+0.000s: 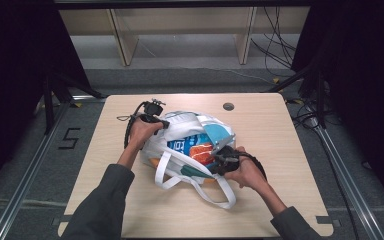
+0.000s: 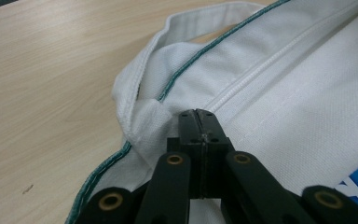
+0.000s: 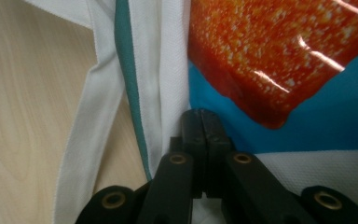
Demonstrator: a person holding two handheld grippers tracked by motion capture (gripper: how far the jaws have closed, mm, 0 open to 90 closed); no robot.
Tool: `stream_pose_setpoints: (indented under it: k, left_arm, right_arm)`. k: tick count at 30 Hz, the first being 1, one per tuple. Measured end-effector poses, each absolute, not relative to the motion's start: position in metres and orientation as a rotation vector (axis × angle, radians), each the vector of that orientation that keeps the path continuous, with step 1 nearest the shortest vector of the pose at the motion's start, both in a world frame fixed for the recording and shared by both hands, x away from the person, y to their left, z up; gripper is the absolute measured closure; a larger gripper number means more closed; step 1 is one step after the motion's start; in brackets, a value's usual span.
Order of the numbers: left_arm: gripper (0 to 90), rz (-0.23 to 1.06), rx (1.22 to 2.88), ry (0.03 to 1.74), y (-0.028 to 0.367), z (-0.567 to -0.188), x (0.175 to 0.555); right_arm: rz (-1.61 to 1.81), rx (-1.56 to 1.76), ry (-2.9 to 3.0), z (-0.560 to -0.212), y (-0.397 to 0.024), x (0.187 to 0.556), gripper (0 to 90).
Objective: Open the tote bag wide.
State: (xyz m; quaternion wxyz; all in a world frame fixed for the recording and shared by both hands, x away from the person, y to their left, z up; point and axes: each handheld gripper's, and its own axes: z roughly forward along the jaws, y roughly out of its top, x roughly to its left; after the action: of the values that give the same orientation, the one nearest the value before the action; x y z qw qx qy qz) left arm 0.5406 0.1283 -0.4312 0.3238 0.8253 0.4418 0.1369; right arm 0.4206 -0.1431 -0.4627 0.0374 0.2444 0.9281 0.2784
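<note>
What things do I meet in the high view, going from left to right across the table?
Bare table → left gripper → white tote bag with a blue and orange packet inside → right gripper → bare table again.

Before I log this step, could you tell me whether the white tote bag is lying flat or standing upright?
Lying flat: the white tote bag rests on its side on the table, handles trailing, a blue-and-orange packet showing at its mouth.
</note>
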Motion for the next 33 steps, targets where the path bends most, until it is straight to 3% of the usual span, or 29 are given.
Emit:
stream_pose_setpoints:
  k: [8, 11, 19, 25, 29, 33]
  left_arm:
    - [88.5, 0.306, 2.124, 0.969, 0.128, -0.415, 0.498]
    - [87.7, 0.241, 2.206, 0.891, 0.127, -0.427, 0.475]
    - [89.4, 0.161, 2.366, 0.753, 0.135, -0.454, 0.433]
    - [89.5, 0.190, 2.344, 0.738, 0.138, -0.465, 0.421]
    - [89.5, 0.193, 2.305, 0.762, 0.135, -0.466, 0.420]
    - [88.3, 0.193, 2.261, 0.775, 0.139, -0.455, 0.423]
  right_arm:
    - [1.099, 0.720, 2.641, -0.415, -0.144, 0.435, 90.0]
    - [1.095, 0.716, 2.603, -0.399, -0.133, 0.451, 90.0]
    - [0.754, 0.772, 2.575, -0.420, -0.090, 0.516, 90.0]
    - [0.644, 1.051, 2.526, -0.444, -0.094, 0.574, 90.0]
    - [0.627, 1.135, 2.549, -0.454, -0.099, 0.586, 90.0]
    - [0.745, 1.111, 2.527, -0.432, -0.108, 0.572, 90.0]
